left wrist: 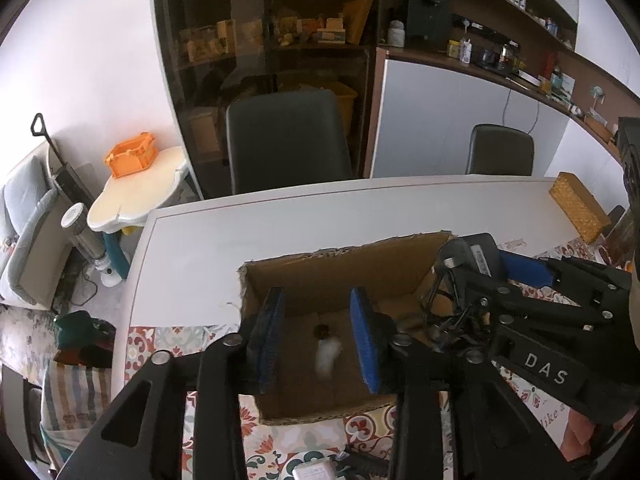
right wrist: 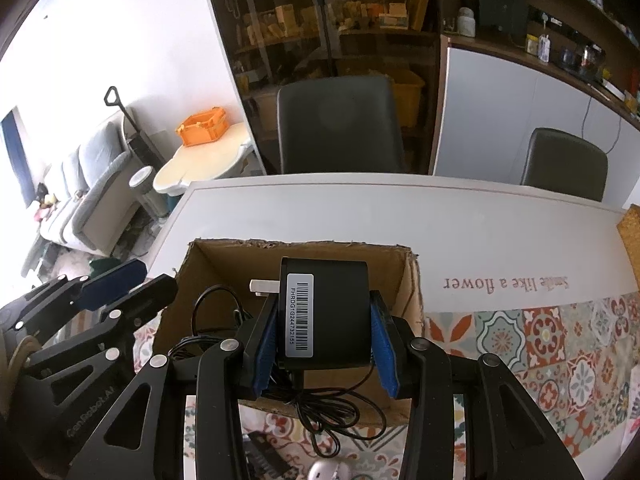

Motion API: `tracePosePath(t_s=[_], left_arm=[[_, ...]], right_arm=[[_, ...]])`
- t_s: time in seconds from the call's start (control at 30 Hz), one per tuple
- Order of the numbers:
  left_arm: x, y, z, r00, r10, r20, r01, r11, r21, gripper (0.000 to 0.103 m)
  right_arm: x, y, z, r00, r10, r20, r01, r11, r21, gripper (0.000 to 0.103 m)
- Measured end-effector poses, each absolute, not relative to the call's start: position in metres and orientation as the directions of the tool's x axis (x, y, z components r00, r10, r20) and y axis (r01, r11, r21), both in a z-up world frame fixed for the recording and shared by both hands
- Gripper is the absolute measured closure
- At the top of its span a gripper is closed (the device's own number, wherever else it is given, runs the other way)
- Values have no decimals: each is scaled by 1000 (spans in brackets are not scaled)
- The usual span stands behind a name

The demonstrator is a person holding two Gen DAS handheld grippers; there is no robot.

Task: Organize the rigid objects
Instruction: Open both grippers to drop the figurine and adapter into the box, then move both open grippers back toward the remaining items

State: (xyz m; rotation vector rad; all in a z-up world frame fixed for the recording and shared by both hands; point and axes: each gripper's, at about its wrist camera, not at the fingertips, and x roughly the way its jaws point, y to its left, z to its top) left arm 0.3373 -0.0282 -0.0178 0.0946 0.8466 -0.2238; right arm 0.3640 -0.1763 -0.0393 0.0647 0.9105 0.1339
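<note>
The right gripper (right wrist: 326,344) clamps a smooth black power adapter (right wrist: 326,312) over the open cardboard box (right wrist: 412,300), and its thin cable (right wrist: 320,412) dangles over the near wall, so it could snag on that ragged torn edge or drag the plug back out. The left gripper (left wrist: 316,344) hangs to its left with blue pads parted and nothing gripped. A small blurred white object (left wrist: 327,354) sits below on the matte brown box floor.
</note>
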Motion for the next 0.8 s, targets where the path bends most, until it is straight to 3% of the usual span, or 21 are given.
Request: tracePosePath(t_s=[0.07, 0.13, 0.3, 0.57, 0.8], left_arm=[[335, -25, -16, 647, -149, -748, 220, 975, -4, 54], [331, -21, -15, 653, -136, -745, 207, 978, 3, 52], [316, -13, -12, 654, -117, -747, 187, 982, 11, 45], [277, -7, -2, 678, -91, -730, 163, 986, 29, 24], [246, -3, 5, 693, -76, -717, 156, 987, 46, 16]], right_arm=[[365, -174, -39, 602, 143, -786, -90, 990, 111, 50], [361, -173, -36, 616, 140, -775, -95, 990, 104, 39], [347, -168, -24, 644, 109, -757, -95, 994, 63, 39], [310, -172, -17, 633, 125, -764, -75, 992, 100, 38], [275, -171, -16, 634, 127, -763, -76, 992, 103, 36]])
